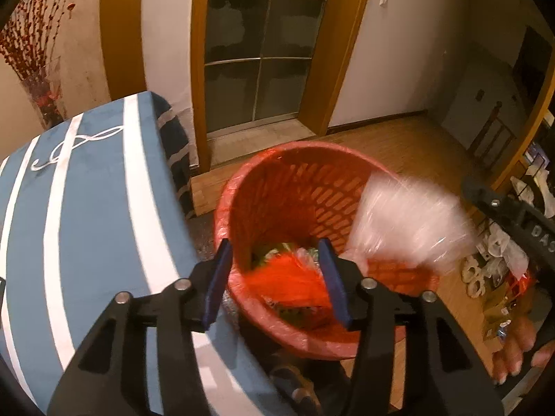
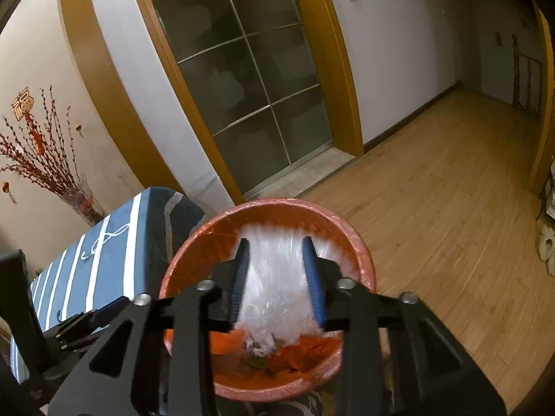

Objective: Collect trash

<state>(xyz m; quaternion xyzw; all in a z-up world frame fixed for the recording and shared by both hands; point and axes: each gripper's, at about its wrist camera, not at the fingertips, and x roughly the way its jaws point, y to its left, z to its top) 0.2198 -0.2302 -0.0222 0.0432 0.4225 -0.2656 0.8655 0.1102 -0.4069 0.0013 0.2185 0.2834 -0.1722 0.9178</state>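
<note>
A red plastic basket (image 1: 298,176) lined with a red bag stands on the floor beside the table; it also shows in the right wrist view (image 2: 194,242). Wrappers and red trash (image 1: 288,274) lie at its bottom. My left gripper (image 1: 275,280) is open and empty above the basket's near rim. My right gripper (image 2: 277,277) is open right over the basket. A clear plastic bag (image 2: 277,270), motion-blurred, is between its fingers and drops into the basket; the bag also shows in the left wrist view (image 1: 406,225), over the basket's right rim.
A table with a blue, white-striped cloth (image 1: 86,208) stands left of the basket. A glass sliding door (image 1: 256,52) is behind. Wooden floor (image 2: 433,208) extends to the right. Clutter (image 1: 499,270) lies on the floor at the far right. A vase of red branches (image 1: 38,69) stands at left.
</note>
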